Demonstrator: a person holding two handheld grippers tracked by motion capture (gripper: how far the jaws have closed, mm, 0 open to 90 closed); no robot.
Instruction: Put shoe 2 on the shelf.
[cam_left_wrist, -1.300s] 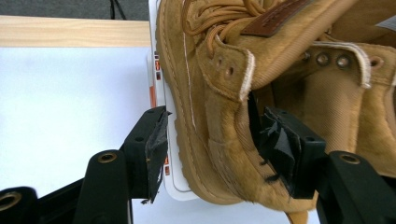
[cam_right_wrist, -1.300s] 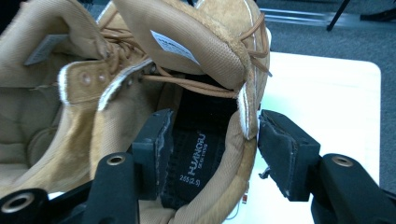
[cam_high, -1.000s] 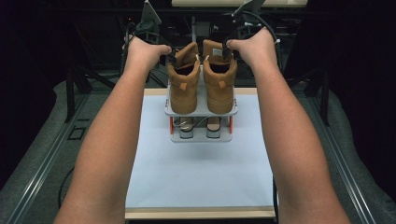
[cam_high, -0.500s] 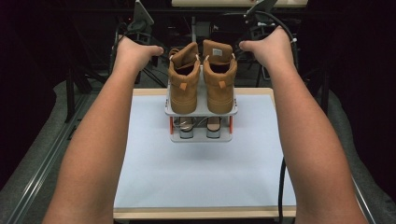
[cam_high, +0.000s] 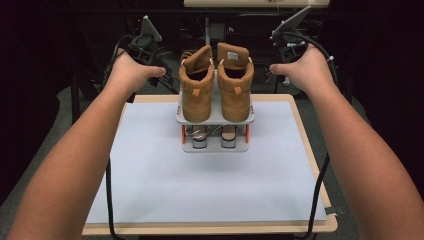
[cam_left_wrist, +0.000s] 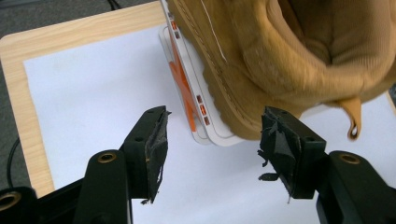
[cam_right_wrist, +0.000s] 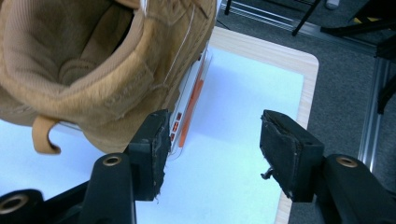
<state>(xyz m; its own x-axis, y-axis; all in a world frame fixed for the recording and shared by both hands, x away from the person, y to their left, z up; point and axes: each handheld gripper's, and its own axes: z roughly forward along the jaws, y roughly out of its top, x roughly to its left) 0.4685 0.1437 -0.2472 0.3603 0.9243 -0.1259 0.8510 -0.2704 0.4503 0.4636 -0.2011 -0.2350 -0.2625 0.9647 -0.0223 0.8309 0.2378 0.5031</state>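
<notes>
Currently both claws gape empty: left claw (cam_left_wrist: 212, 140), right claw (cam_right_wrist: 212, 144), flanking the pair of tan suede high-top boots (cam_high: 216, 85) on the small white two-tier plastic rack (cam_high: 215, 145) mid-counter (cam_high: 310, 150). Best to pinch each padded collar squarely; suede is soft, the rack light and tippy.

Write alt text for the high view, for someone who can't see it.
A pair of tan boots stands on a small two-tier rack on a white-covered table. A person's left hand and right hand flank it.
</notes>
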